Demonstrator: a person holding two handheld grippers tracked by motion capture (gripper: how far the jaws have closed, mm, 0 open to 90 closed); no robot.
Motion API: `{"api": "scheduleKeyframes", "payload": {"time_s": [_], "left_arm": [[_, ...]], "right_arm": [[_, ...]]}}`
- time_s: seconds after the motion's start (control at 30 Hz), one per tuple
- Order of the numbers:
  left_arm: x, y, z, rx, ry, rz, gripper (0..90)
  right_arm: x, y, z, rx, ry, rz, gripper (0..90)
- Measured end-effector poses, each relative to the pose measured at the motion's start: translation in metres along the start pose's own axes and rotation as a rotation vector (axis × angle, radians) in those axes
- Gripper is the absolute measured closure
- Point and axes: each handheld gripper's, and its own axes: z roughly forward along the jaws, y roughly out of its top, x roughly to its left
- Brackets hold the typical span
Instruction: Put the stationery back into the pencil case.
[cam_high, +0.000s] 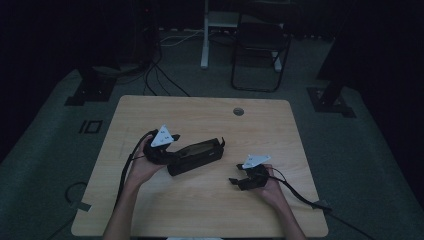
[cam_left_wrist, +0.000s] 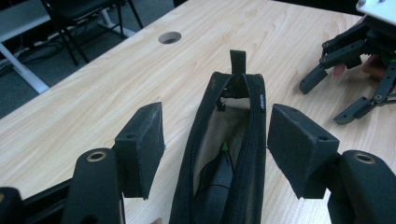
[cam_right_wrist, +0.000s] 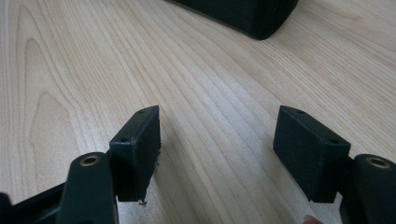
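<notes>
A black zip pouch (cam_high: 200, 155) lies on the wooden table (cam_high: 210, 215), left of centre. In the left gripper view the pouch (cam_left_wrist: 250, 140) is unzipped, showing a tan lining and a dark object (cam_left_wrist: 215, 186) with a small green part inside. My left gripper (cam_high: 171, 151) is open, its jaws astride the pouch's near end with a pad (cam_left_wrist: 142, 144) on each side (cam_left_wrist: 215, 133). My right gripper (cam_high: 236, 180) is open over bare wood, apart from the pouch to its right (cam_right_wrist: 217, 135). The pouch's corner (cam_right_wrist: 243, 14) shows at the top of the right gripper view. The right gripper (cam_left_wrist: 348, 70) also shows in the left gripper view.
A round cable hole (cam_high: 238, 111) sits near the table's far edge. Behind the table stand a black chair (cam_high: 260, 50) and a white stand (cam_high: 205, 35), with cables on the floor (cam_high: 160, 75). A cable trails from each gripper toward the table's front edge.
</notes>
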Motion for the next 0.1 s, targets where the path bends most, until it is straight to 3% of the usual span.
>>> {"api": "scheduleKeyframes", "payload": {"time_s": [0.1], "left_arm": [[0.0023,0.0002,-0.0046,-0.002,0.005,-0.001,36.4]], "right_arm": [[-0.0001,0.0,0.0,0.0,0.001,0.0,31.7]]}}
